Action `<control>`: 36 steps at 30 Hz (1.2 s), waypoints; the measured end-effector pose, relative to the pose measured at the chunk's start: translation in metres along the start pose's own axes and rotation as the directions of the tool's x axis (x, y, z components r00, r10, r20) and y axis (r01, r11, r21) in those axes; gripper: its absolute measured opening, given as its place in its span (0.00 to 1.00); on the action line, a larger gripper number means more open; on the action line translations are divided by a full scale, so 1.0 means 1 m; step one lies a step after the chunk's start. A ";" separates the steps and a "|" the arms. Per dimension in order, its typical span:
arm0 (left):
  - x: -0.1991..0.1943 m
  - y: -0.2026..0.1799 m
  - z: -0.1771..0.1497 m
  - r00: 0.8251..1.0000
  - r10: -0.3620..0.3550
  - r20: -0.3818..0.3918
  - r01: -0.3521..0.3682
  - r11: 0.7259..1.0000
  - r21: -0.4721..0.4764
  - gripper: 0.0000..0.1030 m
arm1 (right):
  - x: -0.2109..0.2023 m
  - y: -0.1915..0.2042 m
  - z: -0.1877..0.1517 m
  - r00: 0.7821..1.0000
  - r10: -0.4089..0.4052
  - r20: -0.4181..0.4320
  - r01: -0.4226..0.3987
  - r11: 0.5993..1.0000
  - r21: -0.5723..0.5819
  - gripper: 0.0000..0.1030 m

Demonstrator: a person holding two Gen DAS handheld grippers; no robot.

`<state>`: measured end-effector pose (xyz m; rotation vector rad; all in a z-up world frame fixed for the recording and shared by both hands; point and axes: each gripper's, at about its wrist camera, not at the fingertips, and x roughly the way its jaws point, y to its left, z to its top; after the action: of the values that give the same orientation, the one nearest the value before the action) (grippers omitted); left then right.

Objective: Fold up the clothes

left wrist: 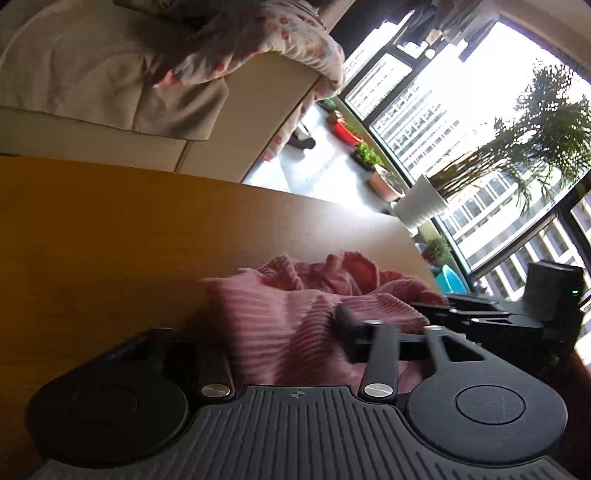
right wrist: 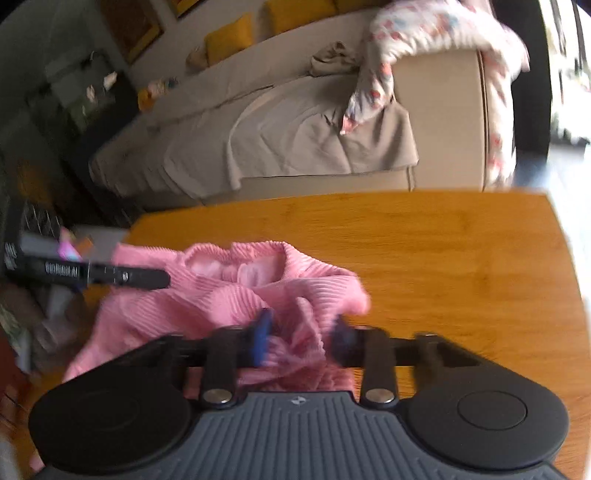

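Note:
A pink ribbed garment lies crumpled on the wooden table. My left gripper has the cloth bunched between its fingers; the left finger is hidden under the fabric, the right finger shows. In the right wrist view the same garment lies on the table. My right gripper has a fold of it between its blue pads. The left gripper shows at the garment's left side.
A beige sofa with a floral quilt stands beyond the table. Potted plants and a large window are to the right. The right gripper shows at the right in the left wrist view. The right wrist view is blurred.

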<state>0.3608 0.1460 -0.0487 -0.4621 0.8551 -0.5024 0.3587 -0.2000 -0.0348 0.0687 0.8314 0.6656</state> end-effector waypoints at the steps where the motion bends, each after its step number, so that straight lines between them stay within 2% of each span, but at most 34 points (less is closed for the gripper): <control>1: -0.007 -0.003 0.000 1.000 -0.009 0.011 0.009 1.000 0.007 0.25 | -0.008 0.005 0.001 1.000 -0.005 0.020 0.005 1.000 -0.016 0.16; 4: -0.041 -0.022 0.003 0.997 -0.045 0.061 0.042 0.998 0.054 0.24 | -0.038 0.021 0.003 0.997 -0.011 0.082 0.016 0.997 -0.069 0.12; 8: -0.087 -0.064 -0.013 0.994 -0.067 0.087 0.052 0.986 0.158 0.22 | -0.091 0.051 -0.007 0.989 -0.012 0.149 0.034 0.989 -0.144 0.11; 12: -0.141 -0.108 -0.055 0.990 -0.104 0.098 0.077 0.966 0.246 0.22 | -0.140 0.083 -0.038 0.982 -0.021 0.187 0.060 0.976 -0.208 0.11; 18: -0.194 -0.136 -0.138 0.990 -0.127 0.060 0.105 0.954 0.281 0.22 | -0.200 0.129 -0.119 0.982 -0.019 0.186 0.067 0.965 -0.253 0.11; 21: -0.202 -0.131 -0.182 0.991 -0.135 -0.018 0.135 0.956 0.261 0.31 | -0.205 0.145 -0.170 0.993 -0.050 0.106 0.081 0.946 -0.313 0.12; 23: -0.205 -0.123 -0.205 0.990 -0.128 -0.053 0.137 0.962 0.235 0.53 | -0.204 0.150 -0.200 0.994 -0.104 0.045 0.113 0.933 -0.343 0.15; 26: -0.213 -0.105 -0.222 0.992 -0.116 -0.050 0.123 0.978 0.169 0.74 | -0.216 0.143 -0.223 0.992 -0.123 0.005 0.119 0.952 -0.282 0.24; 28: -0.221 -0.092 -0.220 0.993 -0.120 -0.009 0.120 0.987 0.111 0.85 | -0.234 0.135 -0.228 0.991 -0.131 0.035 0.136 0.967 -0.215 0.42; 29: -0.224 -0.087 -0.218 0.992 -0.122 0.016 0.121 0.990 0.078 0.90 | -0.245 0.130 -0.226 0.989 -0.134 0.070 0.144 0.976 -0.163 0.57; 30: -0.225 -0.082 -0.214 0.991 -0.126 0.041 0.124 0.991 0.042 0.92 | -0.255 0.123 -0.223 0.986 -0.128 0.104 0.139 0.985 -0.099 0.65; 32: -0.219 -0.073 -0.205 0.987 -0.134 0.090 0.137 0.990 -0.033 0.93 | -0.261 0.107 -0.215 0.981 -0.096 0.166 0.090 0.995 0.043 0.66; 34: -0.199 -0.067 -0.195 0.989 -0.114 0.099 0.122 0.989 -0.080 0.93 | -0.254 0.092 -0.211 0.976 -0.056 0.209 0.019 0.984 0.179 0.66; 36: -0.177 -0.064 -0.188 0.993 -0.083 0.086 0.092 0.990 -0.106 0.93 | -0.233 0.089 -0.213 0.980 -0.031 0.195 -0.022 0.964 0.264 0.66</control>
<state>0.0975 0.1656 -0.0159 -0.6190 0.7885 -0.5151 0.0494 -0.3044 0.0008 0.3703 0.7234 0.5293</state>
